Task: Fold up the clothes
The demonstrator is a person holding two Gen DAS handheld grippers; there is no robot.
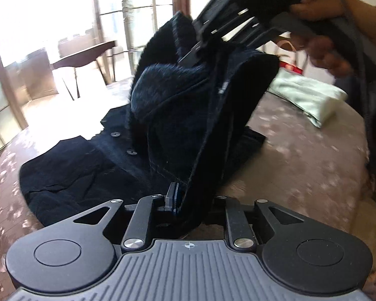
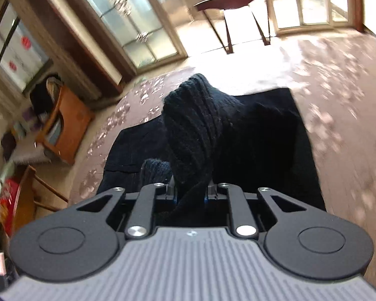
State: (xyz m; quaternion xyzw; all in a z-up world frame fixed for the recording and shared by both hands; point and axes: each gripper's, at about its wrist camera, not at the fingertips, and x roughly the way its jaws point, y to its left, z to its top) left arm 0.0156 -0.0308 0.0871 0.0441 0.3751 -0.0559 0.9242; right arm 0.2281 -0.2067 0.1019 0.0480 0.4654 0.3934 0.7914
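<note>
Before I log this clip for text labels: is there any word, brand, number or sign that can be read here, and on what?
None can be read.
Small pale tag on the dark garment: blurred, unreadable.
Red stickers on the window glass: too blurred to tell whether they carry writing.
Red and white bag: no legible print.

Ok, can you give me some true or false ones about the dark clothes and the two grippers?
1. The left gripper pinches an edge of the dark garment. True.
2. The right gripper is holding nothing. False: it is shut on a bunch of the dark knitted fabric.
3. The garment lies completely flat. False: part of it is lifted off the patterned bed cover.
4. A pale folded cloth lies on the cover, beyond the garment. True.
5. The garment is bright red. False: it is very dark, almost black.
</note>
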